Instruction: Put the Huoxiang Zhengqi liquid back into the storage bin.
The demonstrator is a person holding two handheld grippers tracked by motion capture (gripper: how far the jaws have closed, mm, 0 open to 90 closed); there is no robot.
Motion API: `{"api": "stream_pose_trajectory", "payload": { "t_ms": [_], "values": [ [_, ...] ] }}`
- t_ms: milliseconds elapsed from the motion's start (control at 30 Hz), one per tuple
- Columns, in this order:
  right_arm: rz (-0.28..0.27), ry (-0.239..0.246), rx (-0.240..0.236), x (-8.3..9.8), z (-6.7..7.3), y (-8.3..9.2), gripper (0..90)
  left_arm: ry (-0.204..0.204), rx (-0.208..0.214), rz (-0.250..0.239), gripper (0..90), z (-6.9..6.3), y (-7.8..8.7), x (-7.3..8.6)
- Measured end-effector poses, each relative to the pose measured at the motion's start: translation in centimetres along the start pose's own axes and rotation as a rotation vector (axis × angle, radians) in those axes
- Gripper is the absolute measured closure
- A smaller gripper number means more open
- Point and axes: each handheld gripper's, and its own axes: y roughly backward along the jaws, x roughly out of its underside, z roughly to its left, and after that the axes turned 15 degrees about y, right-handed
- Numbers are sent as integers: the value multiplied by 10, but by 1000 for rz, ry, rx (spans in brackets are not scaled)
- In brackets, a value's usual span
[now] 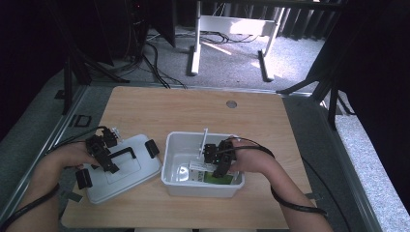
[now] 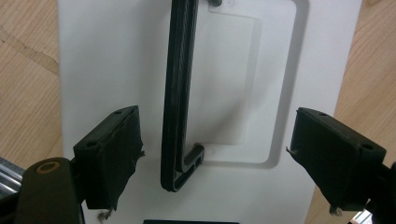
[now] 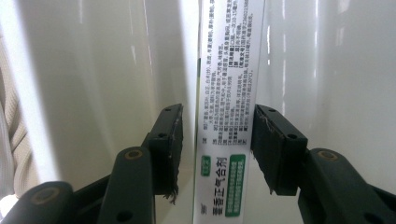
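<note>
One box (image 3: 226, 140) lies in the tub (image 1: 174, 145) between slack right gripper (image 3: 215, 140) fingers; left gripper (image 2: 215, 154) gapes astride the lid (image 2: 93, 56) handle (image 2: 177, 93), unlifted.

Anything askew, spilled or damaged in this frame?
Nothing spilled or broken. The lid lies off the white bin, turned at an angle on the table. The pads of the right gripper look frayed at their edges, beside the box.

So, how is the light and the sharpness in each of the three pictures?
High view: dim and soft, with sun patches on the far floor. Left gripper view: the white lid is evenly lit, its black handle casting a soft shadow. Right gripper view: glare streaks on the bin wall; the printed box is sharp.
</note>
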Motion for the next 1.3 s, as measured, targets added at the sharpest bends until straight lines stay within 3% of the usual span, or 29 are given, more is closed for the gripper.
{"api": "stream_pose_trajectory", "payload": {
  "t_ms": [367, 867, 1000, 1300],
  "values": [
    [-7, -15, 17, 6, -1, 19, 492, -4, 0, -1, 172, -1, 1, 0],
    [-58, -25, 48, 19, 2, 47, 478, -12, 2, -4, 173, -3, 4, 1],
    [-95, -38, 65, 28, 4, 59, 477, -13, -2, -2, 174, -4, 3, 0],
    [-109, -65, 100, 52, 9, 78, 468, -23, -11, -13, 185, -7, 4, -1]
  ]
}}
